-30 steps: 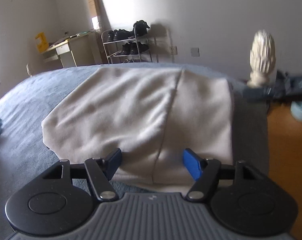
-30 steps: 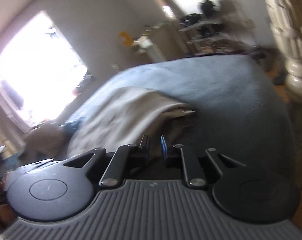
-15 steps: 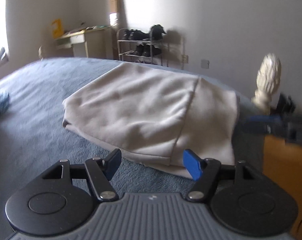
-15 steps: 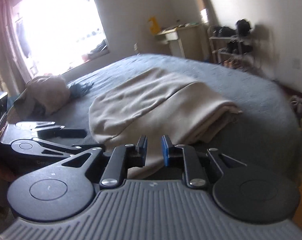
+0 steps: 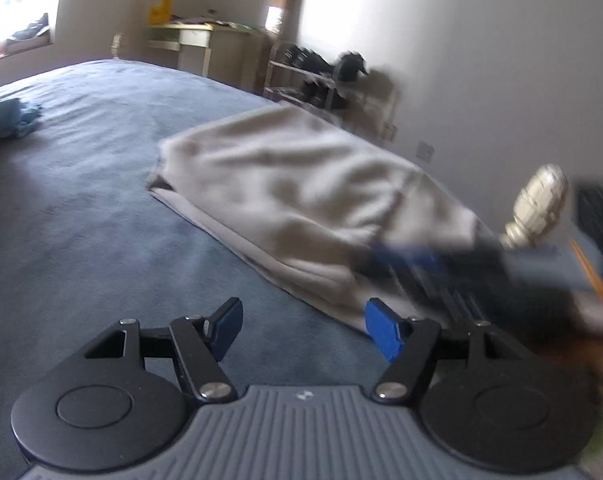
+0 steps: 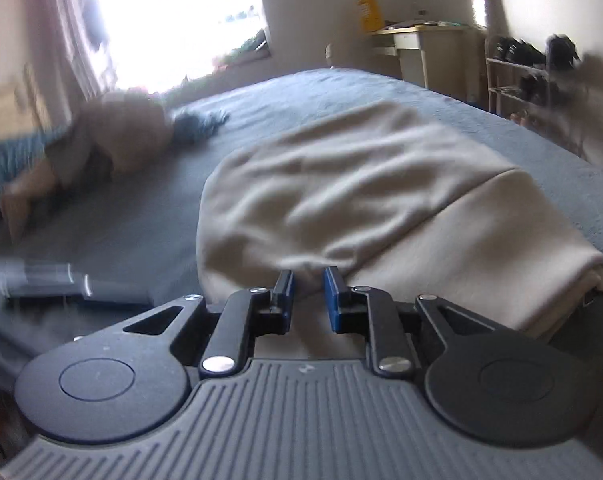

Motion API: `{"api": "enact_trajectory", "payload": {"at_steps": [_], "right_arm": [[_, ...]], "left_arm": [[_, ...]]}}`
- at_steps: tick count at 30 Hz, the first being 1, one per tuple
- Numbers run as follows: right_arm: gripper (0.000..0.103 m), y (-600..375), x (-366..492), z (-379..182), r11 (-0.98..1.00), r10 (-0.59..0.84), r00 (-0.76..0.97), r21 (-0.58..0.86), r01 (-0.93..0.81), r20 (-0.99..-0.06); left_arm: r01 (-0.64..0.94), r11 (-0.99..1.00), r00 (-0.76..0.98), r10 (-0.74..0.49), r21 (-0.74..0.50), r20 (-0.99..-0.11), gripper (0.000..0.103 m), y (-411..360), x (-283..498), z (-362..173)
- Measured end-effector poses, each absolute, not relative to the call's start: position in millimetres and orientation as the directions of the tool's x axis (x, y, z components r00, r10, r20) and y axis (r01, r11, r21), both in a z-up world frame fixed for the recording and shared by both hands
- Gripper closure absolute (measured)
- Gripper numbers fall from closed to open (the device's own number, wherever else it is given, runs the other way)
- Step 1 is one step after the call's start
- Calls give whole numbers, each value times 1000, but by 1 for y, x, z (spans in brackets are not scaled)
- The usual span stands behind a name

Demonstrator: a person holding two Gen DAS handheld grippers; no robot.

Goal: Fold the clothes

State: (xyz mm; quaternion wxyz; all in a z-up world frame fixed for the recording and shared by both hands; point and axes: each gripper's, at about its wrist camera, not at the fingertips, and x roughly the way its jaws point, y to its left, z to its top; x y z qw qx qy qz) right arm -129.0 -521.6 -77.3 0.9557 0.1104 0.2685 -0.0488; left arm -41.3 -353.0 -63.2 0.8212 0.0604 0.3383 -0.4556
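Observation:
A folded beige garment (image 5: 301, 192) lies on the blue bedcover (image 5: 81, 220). My left gripper (image 5: 303, 328) is open over bare bedcover, just short of the garment's near corner, with nothing between its fingers. In the left wrist view my right gripper (image 5: 421, 264) is a blur at the garment's right end. In the right wrist view the same garment (image 6: 361, 200) fills the middle. My right gripper (image 6: 307, 296) hovers at its near edge, jaws only a narrow gap apart, and nothing is pinched. My left gripper (image 6: 61, 280) is a blur at the left.
A tan clothes pile (image 6: 117, 140) and a dark blue garment (image 6: 197, 124) lie further up the bed. A carved bedpost knob (image 5: 541, 204) stands at the bed's corner. A shoe rack (image 5: 313, 76) and a desk (image 5: 197, 44) line the far wall.
The left gripper has drawn back off the garment's edge and rolled; the garment now lies ahead and to the right. The right gripper swung round beside the garment, and its gap widened slightly.

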Motion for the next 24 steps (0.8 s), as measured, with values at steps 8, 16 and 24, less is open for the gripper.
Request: {"api": "enact_trajectory", "payload": {"at_steps": [8,16,24], "right_arm": [[87,-499,-142,-45,993,-77,889,42,107,-452],[90,-492,-136,-65,999,-2,828,33,25,-561],[88,-484,-116,-76,999,-22,827,14,36,-562]], "left_arm": [[752,653,477,-637,-94,-605,34,-392,21,-64],[679,711,462,-606,-182,-648,32,-393,65,-77],[664,722,451,-595,-195,-666,32,-392,72,-80]]}}
